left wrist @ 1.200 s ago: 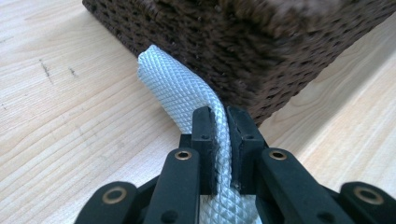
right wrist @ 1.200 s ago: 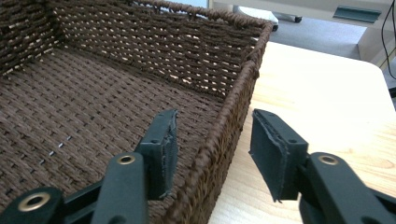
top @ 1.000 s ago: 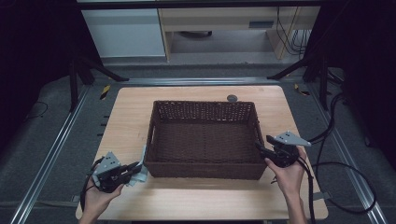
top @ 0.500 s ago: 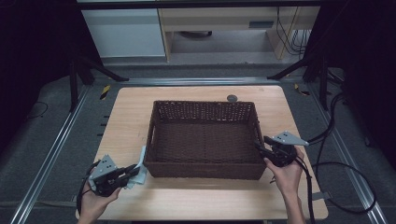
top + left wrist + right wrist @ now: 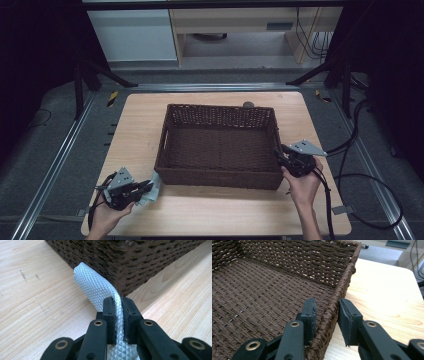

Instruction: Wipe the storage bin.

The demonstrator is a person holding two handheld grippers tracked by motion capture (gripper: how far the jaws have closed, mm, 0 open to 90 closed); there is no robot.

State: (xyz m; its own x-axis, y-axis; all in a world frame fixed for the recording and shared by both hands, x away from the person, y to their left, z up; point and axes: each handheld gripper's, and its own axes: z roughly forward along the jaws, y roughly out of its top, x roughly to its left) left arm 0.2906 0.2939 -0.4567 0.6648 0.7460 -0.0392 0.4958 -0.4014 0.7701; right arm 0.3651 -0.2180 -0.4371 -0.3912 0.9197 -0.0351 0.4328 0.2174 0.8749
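Clenched cloth (image 5: 92, 287) in left tool (image 5: 119, 305) at 7 o'clock; had just been closing right tool (image 5: 327, 312) astride basket (image 5: 344, 277) wall, not yet gripping; risked a shallow bite slipping off

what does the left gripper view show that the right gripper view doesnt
Left gripper view: the left gripper shut on a white diamond-textured cloth, at an outside corner of the basket. Right gripper view: the right gripper, jaws just closing astride the basket's rim, a gap beside the right-hand jaw, and its woven floor. Both: the dark brown woven wicker basket and the light wooden table.
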